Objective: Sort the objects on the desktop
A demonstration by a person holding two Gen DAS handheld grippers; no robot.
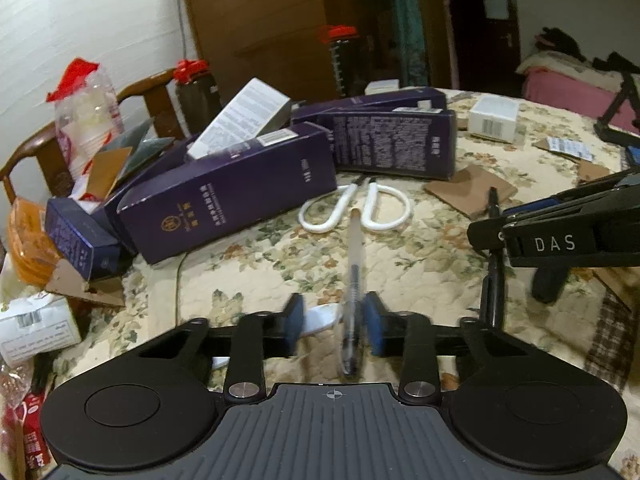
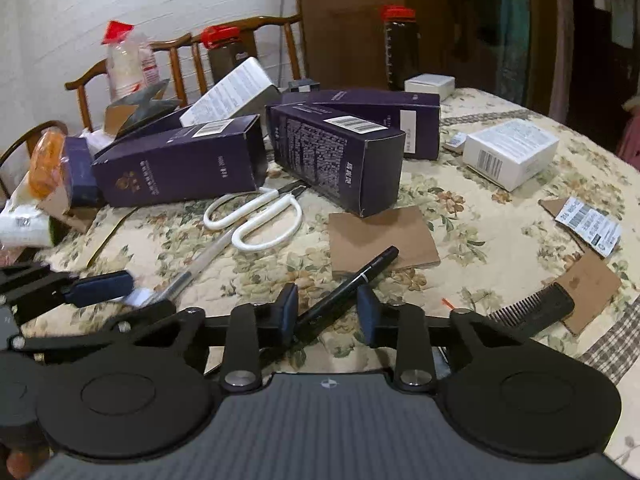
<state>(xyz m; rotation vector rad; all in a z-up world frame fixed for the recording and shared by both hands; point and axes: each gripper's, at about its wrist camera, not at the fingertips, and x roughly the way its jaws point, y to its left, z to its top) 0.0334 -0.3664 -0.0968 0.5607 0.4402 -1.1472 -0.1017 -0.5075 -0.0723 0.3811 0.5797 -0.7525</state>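
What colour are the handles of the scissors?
White. The scissors have big white loop handles, seen best in the right wrist view.

White wall (image 1: 80, 20), wooden chairs (image 2: 176, 46), door (image 1: 256, 12)

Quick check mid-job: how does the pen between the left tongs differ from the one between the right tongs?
The clear pen has a see-through barrel with dark ink inside; the black marker is opaque black with a thin white ring.
The clear pen is thinner; the black marker is thicker.
The clear pen points toward the white scissors; the black marker's far end lies on a cardboard piece.
Both lie on the floral tablecloth, each between tongs.
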